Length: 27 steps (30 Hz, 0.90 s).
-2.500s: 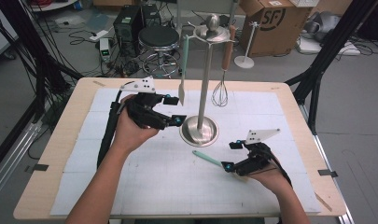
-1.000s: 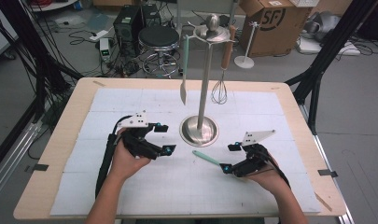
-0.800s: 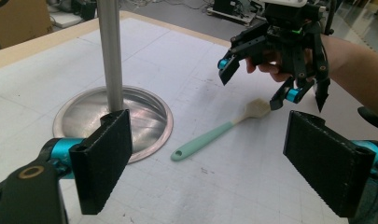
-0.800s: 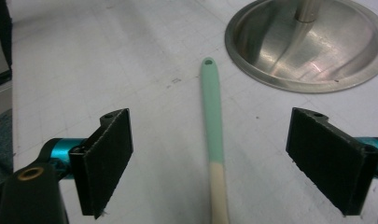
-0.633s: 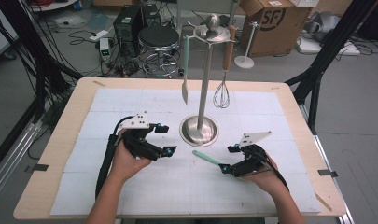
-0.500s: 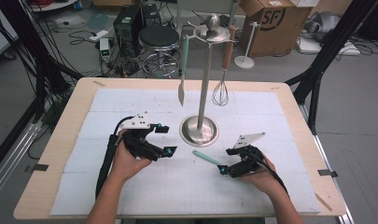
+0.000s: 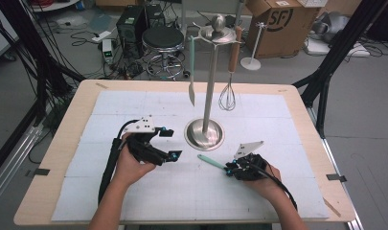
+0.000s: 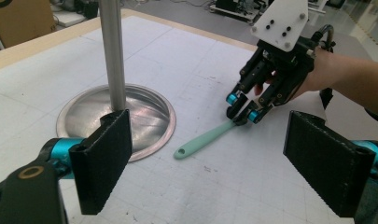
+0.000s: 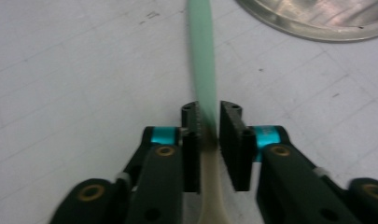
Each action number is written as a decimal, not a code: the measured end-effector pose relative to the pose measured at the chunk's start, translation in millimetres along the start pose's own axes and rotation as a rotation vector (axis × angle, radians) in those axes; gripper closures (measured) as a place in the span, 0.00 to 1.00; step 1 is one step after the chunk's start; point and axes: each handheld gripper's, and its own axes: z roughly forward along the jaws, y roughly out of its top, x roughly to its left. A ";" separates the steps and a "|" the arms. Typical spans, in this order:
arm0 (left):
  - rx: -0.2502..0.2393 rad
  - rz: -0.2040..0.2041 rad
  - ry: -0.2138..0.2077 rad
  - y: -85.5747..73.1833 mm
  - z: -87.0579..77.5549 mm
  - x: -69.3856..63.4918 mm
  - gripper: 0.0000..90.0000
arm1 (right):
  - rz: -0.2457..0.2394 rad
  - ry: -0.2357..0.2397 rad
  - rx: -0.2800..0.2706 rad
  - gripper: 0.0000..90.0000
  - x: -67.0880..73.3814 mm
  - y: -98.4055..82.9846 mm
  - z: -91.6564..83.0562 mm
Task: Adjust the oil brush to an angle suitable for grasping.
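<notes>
Mint-green silicone formed the handle of the spatula (image 7: 211, 161), which in the high view lay flat on the desk (image 7: 86, 191) just in front of the stand's round base (image 7: 204, 134), its free end pointing toward that base. The right gripper (image 7: 231, 169) had just been closing, and its fingers pinched the spatula where the handle ran back toward the person. The left gripper (image 7: 168, 143) hovered beside the base on the other side, holding nothing. A knife-like tool (image 7: 191, 91) and a whisk (image 7: 227, 98) hung from the stand, and a cardboard box (image 7: 278, 19) behind the desk read "SF".

In the left gripper view, its own fingers (image 8: 105, 158) stood wide apart and empty, with the base (image 8: 144, 116) ahead. The spatula (image 8: 203, 140) lay just beside the base, its hanging-hole end nearest the metal and its far end held by the right gripper (image 8: 242, 112).

In the right gripper view, the fingers (image 9: 234, 140) were clamped narrowly on the spatula (image 9: 200, 56) where green met a cream part. The tool looked light, smooth and slightly bendy, so a grip near the middle would probably limit drooping and slipping.
</notes>
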 end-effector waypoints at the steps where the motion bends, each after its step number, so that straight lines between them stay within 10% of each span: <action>1: -0.002 -0.003 -0.001 0.0 -0.5 -0.1 0.18 | 0.001 -0.005 -0.001 0.90 0.4 -0.1 0.0; 27: 0.008 0.001 -0.010 -0.5 2.1 -1.2 0.18 | 0.018 0.082 0.011 0.90 9.9 -22.7 -19.7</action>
